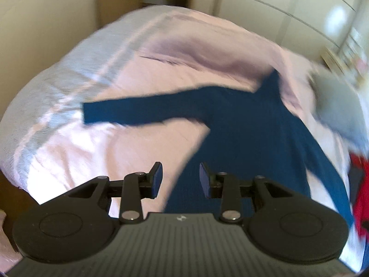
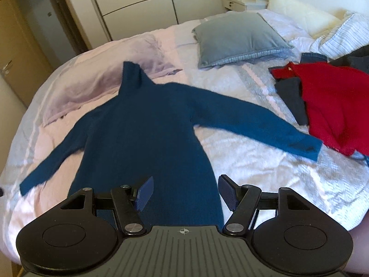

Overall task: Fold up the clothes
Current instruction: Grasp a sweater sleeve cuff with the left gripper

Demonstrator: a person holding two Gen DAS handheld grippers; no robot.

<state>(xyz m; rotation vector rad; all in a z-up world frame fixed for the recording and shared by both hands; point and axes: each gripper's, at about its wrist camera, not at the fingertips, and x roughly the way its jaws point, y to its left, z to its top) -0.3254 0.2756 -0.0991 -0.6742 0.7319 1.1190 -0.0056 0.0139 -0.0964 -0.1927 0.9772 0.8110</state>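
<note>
A dark blue sweater [image 2: 147, 124] lies flat on the pink bedspread [image 2: 242, 161] in the middle of the right wrist view. Its tall neck points to the upper left of the frame, and its two sleeves stretch out, one to the lower left and one to the right. The tip of the right-hand sleeve ends just beside a red sweater [image 2: 334, 101] at the right edge of the frame. The red sweater lies on top of some dark clothes [image 2: 291, 97]. A gray pillow [image 2: 239, 39] sits in the upper middle of the frame, above the blue sweater and apart from it.

The right gripper [image 2: 185, 192] is at the bottom of its view, over the lower part of the blue sweater. Its tongs are spread wide and hold nothing.

The left wrist view is blurry. There the blue sweater [image 1: 242, 127] runs from the bottom middle up to the right, with one sleeve reaching out to the left. The left gripper [image 1: 181, 180] is at the bottom, over the sweater's left edge. Its tongs are spread apart too, with nothing between them. A bit of red cloth [image 1: 359, 184] shows at the right edge.
</note>
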